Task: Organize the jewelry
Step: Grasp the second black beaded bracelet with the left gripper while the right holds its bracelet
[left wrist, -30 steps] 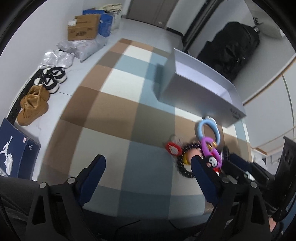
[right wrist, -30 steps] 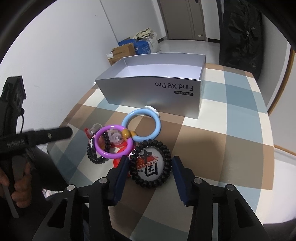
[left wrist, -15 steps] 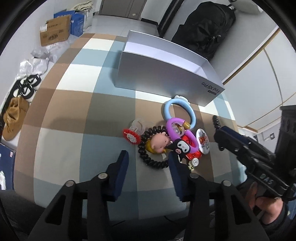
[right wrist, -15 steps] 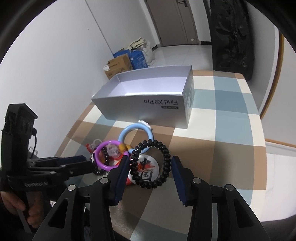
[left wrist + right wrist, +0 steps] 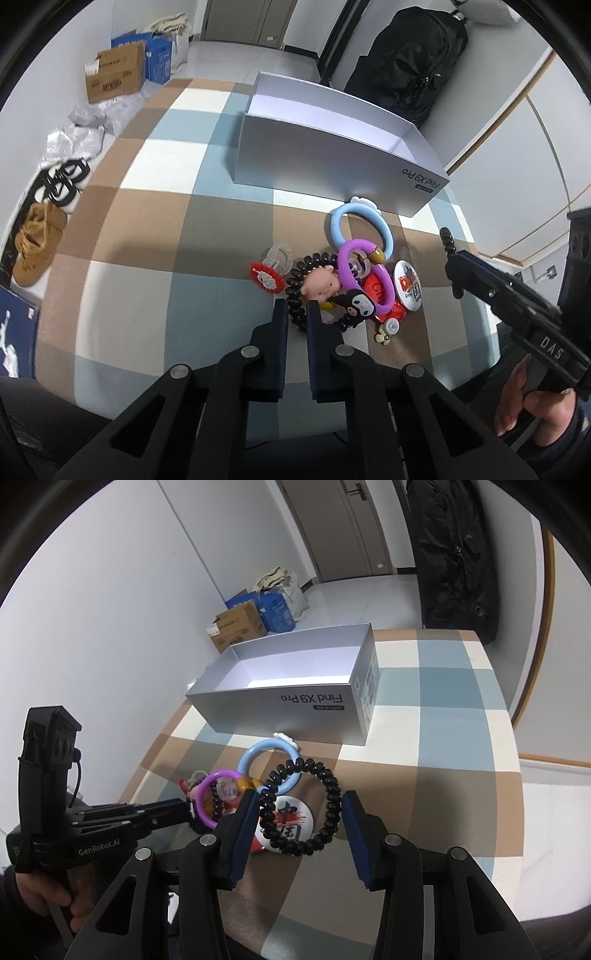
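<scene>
A pile of trinkets lies on the checked table in front of an open silver box (image 5: 343,147) (image 5: 295,686): a light blue ring (image 5: 360,227), a purple ring (image 5: 351,273), a pig charm (image 5: 320,284) and a round badge (image 5: 408,282). My left gripper (image 5: 297,314) is shut on a black coil band (image 5: 295,291) at the pile's near edge. My right gripper (image 5: 299,812) is shut on a second black coil band (image 5: 301,805), gripping it across its width and holding it lifted above the badge (image 5: 284,823).
The checked table (image 5: 166,221) ends close to both grippers. Cardboard boxes (image 5: 114,75), bags and brown boots (image 5: 35,240) lie on the floor to the left. A black backpack (image 5: 413,55) stands behind the silver box.
My left gripper moved in and closed on the black coil band beside the pig charm. My right gripper lifted its coil band higher above the table.
</scene>
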Action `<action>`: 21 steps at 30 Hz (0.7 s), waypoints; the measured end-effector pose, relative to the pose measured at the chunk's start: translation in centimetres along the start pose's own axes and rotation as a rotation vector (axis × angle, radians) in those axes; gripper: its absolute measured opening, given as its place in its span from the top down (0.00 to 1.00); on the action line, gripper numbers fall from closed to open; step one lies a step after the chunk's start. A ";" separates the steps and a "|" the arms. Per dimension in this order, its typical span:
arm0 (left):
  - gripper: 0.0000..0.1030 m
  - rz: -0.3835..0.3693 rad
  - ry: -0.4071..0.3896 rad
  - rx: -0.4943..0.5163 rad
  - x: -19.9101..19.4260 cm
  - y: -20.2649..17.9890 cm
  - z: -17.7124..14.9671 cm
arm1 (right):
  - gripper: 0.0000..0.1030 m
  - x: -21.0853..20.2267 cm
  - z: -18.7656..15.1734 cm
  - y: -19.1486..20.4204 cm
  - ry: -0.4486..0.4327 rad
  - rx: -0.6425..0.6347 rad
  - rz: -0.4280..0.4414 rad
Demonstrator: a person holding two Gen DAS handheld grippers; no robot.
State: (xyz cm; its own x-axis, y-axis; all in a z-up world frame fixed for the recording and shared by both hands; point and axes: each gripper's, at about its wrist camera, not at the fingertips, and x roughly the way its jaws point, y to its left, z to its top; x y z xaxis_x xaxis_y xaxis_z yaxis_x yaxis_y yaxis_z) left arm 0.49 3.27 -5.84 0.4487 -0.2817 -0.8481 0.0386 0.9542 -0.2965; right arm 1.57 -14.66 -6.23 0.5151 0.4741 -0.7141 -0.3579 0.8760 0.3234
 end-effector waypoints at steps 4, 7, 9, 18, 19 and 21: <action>0.96 0.005 -0.025 0.025 -0.7 -0.5 -0.1 | 0.56 -0.3 0.0 0.2 -0.011 -0.004 0.004; 0.97 0.015 -0.055 0.035 -1.4 -0.8 0.0 | 0.56 -0.5 0.0 0.2 -0.020 -0.001 0.003; 0.97 0.026 -0.079 0.048 -2.0 -1.1 0.0 | 0.56 -0.7 0.1 0.2 -0.028 0.004 0.002; 1.00 0.019 -0.109 0.047 -2.7 -0.9 0.8 | 0.56 -1.1 0.7 0.6 -0.072 0.011 0.012; 1.00 -0.005 -0.092 0.035 -2.6 -0.5 0.7 | 0.56 -1.1 0.7 0.7 -0.072 0.010 0.013; 1.00 -0.041 -0.011 -0.005 -1.6 0.2 0.5 | 0.56 -0.8 0.7 0.8 -0.064 0.009 0.012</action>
State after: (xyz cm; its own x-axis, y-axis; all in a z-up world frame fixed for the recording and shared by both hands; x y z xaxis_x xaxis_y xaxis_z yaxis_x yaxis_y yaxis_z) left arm 0.23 4.01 -4.29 0.4568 -0.3192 -0.8303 0.0529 0.9415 -0.3328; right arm 1.43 -14.32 -4.93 0.5593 0.4895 -0.6690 -0.3578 0.8706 0.3378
